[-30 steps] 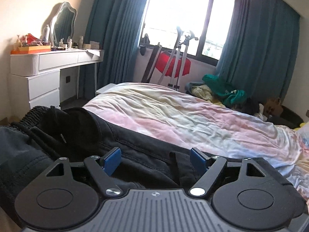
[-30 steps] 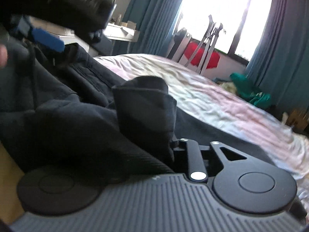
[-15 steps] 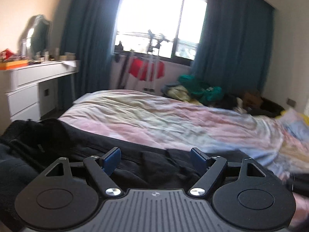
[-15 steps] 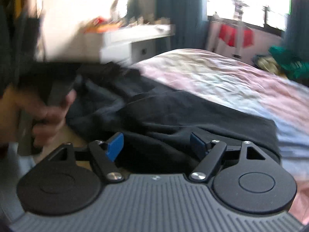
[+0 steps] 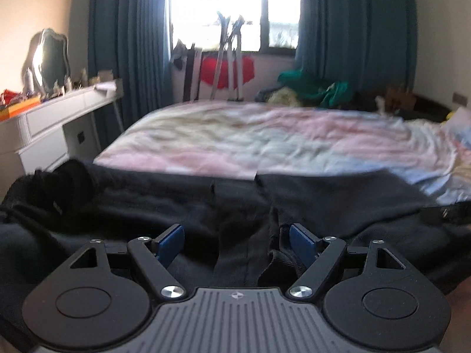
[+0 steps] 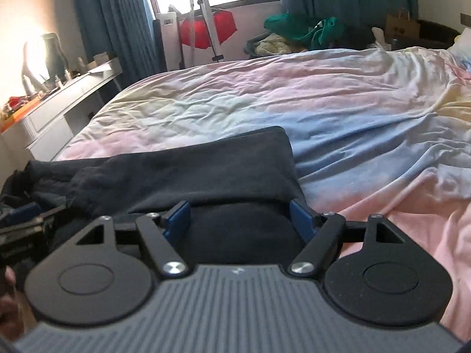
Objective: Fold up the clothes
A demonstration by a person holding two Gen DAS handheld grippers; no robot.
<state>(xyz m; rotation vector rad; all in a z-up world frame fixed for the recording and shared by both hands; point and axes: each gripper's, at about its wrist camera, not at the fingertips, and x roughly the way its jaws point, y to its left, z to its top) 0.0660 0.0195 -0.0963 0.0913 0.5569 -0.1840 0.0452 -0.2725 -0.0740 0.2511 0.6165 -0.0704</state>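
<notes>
A black garment [image 5: 182, 206] lies spread along the near edge of the bed, bunched at its left end. My left gripper [image 5: 237, 239] is open just above its middle, where a fold runs between the blue pads. In the right wrist view the same black garment [image 6: 188, 170] ends at a folded edge. My right gripper [image 6: 240, 216] is open over that end, with cloth between and under the pads. The left gripper [image 6: 26, 220] shows at the left edge of that view.
The bed's pastel pink, blue and yellow cover [image 6: 338, 97] stretches beyond the garment. A white dresser [image 5: 50, 123] with a mirror stands at the left. A drying rack [image 5: 228, 58] and a pile of green clothes [image 6: 300, 29] are by the window.
My right gripper let go of the black cloth, opened and swung right to the garment's far end. My left gripper moved right along the garment and stayed open.
</notes>
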